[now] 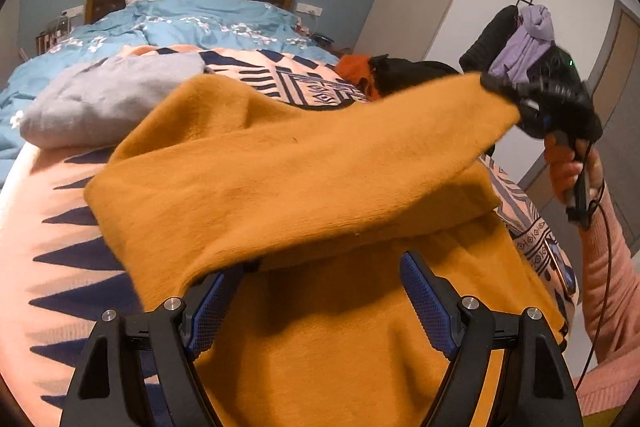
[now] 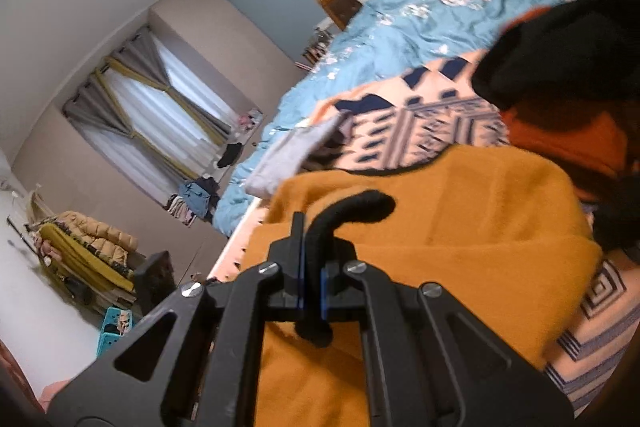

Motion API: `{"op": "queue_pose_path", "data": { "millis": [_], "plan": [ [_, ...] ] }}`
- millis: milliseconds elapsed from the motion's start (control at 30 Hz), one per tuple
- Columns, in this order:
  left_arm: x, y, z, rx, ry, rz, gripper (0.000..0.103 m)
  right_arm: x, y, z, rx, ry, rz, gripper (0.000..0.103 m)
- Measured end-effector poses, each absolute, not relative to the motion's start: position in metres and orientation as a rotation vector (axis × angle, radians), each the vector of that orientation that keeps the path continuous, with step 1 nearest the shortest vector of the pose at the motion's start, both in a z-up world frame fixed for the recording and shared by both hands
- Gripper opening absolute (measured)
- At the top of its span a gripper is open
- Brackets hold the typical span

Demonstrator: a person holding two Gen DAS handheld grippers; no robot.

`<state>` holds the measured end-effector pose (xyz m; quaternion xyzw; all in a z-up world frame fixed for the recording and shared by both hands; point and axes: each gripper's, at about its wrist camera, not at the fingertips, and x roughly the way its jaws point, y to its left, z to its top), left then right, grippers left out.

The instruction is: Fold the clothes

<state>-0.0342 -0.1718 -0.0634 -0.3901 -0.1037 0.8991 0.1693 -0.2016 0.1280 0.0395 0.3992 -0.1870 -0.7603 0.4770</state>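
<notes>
Bedroom with blue walls; a patterned pink-and-navy blanket point(image 1: 48, 211) covers the bed's near end. On it, near the foot edge, lies the fuzzy mustard-yellow sweater point(image 1: 320, 327). The right gripper point(image 2: 312, 267) is clamped tight on the black cuff point(image 2: 352, 205) of its sleeve point(image 1: 320, 163), lifted across the body. The left gripper point(image 1: 320, 283) hovers wide open over the body, holding nothing. Lay the sleeve flat and straight, judging by eye, before releasing. A grey garment point(image 1: 100, 103) lies towards the far left.

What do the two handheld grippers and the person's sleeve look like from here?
Both the left gripper and the right gripper are matte black with silver screws and blue textured pads. The right one has a pistol-style handle, a green indicator light and a thin black cable. The sleeve is pink ribbed knit.
</notes>
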Motion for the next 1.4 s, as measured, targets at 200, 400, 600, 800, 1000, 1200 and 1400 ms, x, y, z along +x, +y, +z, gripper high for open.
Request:
{"op": "queue_pose_path", "data": {
  "millis": [200, 400, 600, 800, 1000, 1200, 1400],
  "plan": [
    [-0.035, -0.163, -0.068, -1.127, -0.283, 2.556, 0.083, -0.210, 0.152, 0.006, 1.045, -0.505, -1.878, 0.007],
    [-0.035, -0.173, -0.065, -1.109, -0.346, 2.626, 0.083, -0.208, 0.164, -0.017, 1.086, -0.532, -1.864, 0.007],
    [-0.031, -0.175, -0.064, -1.134, -0.340, 2.672, 0.082, -0.207, 0.168, -0.037, 1.126, -0.546, -1.849, 0.007],
    [-0.030, -0.174, -0.072, -1.176, -0.342, 2.654, 0.082, -0.204, 0.173, -0.052, 1.160, -0.538, -1.862, 0.007],
    [-0.028, -0.181, -0.077, -1.193, -0.402, 2.670, 0.082, -0.202, 0.175, -0.065, 1.204, -0.510, -1.876, 0.007],
    [-0.026, -0.172, -0.076, -1.225, -0.344, 2.721, 0.082, -0.200, 0.178, -0.072, 1.219, -0.482, -1.894, 0.007],
    [-0.026, -0.163, -0.077, -1.252, -0.254, 2.782, 0.082, -0.200, 0.174, -0.071, 1.222, -0.449, -1.898, 0.007]
  ]
}}
